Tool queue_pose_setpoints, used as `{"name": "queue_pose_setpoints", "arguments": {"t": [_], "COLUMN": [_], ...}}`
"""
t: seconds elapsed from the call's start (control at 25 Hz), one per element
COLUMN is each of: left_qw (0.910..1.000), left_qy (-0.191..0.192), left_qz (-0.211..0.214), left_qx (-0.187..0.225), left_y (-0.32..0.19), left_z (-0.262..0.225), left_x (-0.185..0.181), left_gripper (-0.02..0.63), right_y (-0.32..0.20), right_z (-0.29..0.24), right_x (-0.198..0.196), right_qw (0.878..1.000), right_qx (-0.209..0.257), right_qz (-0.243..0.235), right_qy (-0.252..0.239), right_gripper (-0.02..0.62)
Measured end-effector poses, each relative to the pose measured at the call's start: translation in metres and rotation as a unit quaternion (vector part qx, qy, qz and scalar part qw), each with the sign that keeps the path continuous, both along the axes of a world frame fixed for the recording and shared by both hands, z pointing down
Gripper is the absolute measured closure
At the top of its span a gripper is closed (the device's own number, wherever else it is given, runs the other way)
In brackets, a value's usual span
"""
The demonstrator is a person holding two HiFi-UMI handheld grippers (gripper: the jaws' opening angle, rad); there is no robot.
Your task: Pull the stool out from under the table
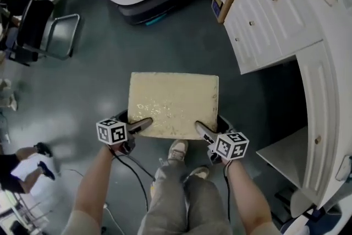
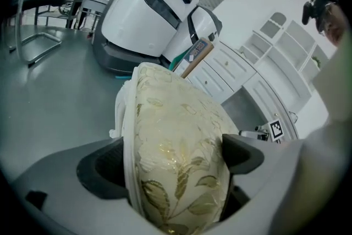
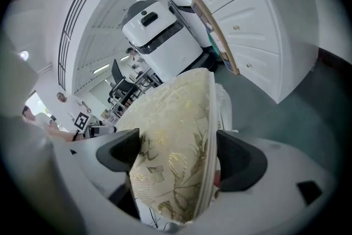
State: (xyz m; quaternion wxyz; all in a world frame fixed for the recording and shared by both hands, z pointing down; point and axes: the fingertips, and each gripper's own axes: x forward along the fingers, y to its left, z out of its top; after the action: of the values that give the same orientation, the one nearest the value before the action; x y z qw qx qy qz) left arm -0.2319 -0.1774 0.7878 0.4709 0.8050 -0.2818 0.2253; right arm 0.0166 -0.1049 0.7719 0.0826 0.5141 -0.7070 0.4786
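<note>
Gripping stool (image 1: 173, 102) by near edge: left gripper (image 1: 143, 124) & right gripper (image 1: 203, 130) both clamped on padded seat. Risk: soft padding gives, jaws slip off.

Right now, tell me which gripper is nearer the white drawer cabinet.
Right. The right gripper grips the stool at its near right corner, toward the white drawer cabinet; the left gripper grips the near left corner, farther off.

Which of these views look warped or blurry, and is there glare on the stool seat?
Head view: mild bowing along the white cabinet; the stool is sharp, evenly lit. Left gripper view: heavy fisheye, dark corners, gold threads glinting faintly. Right gripper view: same fisheye and dark corners; no harsh glare on the seat.
</note>
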Motion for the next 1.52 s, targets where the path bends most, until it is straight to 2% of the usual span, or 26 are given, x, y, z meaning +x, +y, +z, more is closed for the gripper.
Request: {"name": "queue_pose_setpoints", "arguments": {"t": [0.36,0.52,0.64,0.96,1.12,1.28,1.4,1.52], "left_qw": [0.9947,0.9900,0.9884,0.9908,0.9893,0.9896,0.9861,0.9806], "left_qy": [0.007,0.013,0.009,-0.001,0.000,-0.001,-0.001,-0.025], "left_qz": [-0.103,-0.140,-0.151,-0.136,-0.145,-0.144,-0.166,-0.193], "left_qx": [0.002,-0.002,0.002,-0.001,0.013,0.008,0.011,0.018], "left_y": [0.033,0.049,0.054,0.050,0.048,0.051,0.053,0.055], "left_z": [0.004,0.011,0.014,0.022,0.022,0.024,0.023,0.019], "left_x": [-0.086,-0.106,-0.116,-0.121,-0.121,-0.120,-0.121,-0.130], "left_gripper": [0.052,0.052,0.052,0.052,0.051,0.051,0.051,0.051], "right_y": [-0.023,-0.028,-0.030,-0.021,-0.024,-0.020,-0.020,-0.024], "right_z": [0.001,0.002,0.006,0.014,0.015,0.018,0.018,0.010], "right_x": [-0.076,-0.097,-0.107,-0.112,-0.112,-0.112,-0.110,-0.108], "right_qw": [0.995,0.990,0.988,0.990,0.990,0.989,0.988,0.988], "right_qx": [0.009,0.013,0.015,0.005,0.004,-0.016,-0.032,-0.032], "right_qz": [-0.103,-0.139,-0.155,-0.140,-0.143,-0.148,-0.148,-0.142], "right_qy": [0.005,0.017,0.019,0.017,0.016,0.015,0.029,0.051], "right_gripper": [0.143,0.143,0.143,0.143,0.143,0.143,0.143,0.144]}}
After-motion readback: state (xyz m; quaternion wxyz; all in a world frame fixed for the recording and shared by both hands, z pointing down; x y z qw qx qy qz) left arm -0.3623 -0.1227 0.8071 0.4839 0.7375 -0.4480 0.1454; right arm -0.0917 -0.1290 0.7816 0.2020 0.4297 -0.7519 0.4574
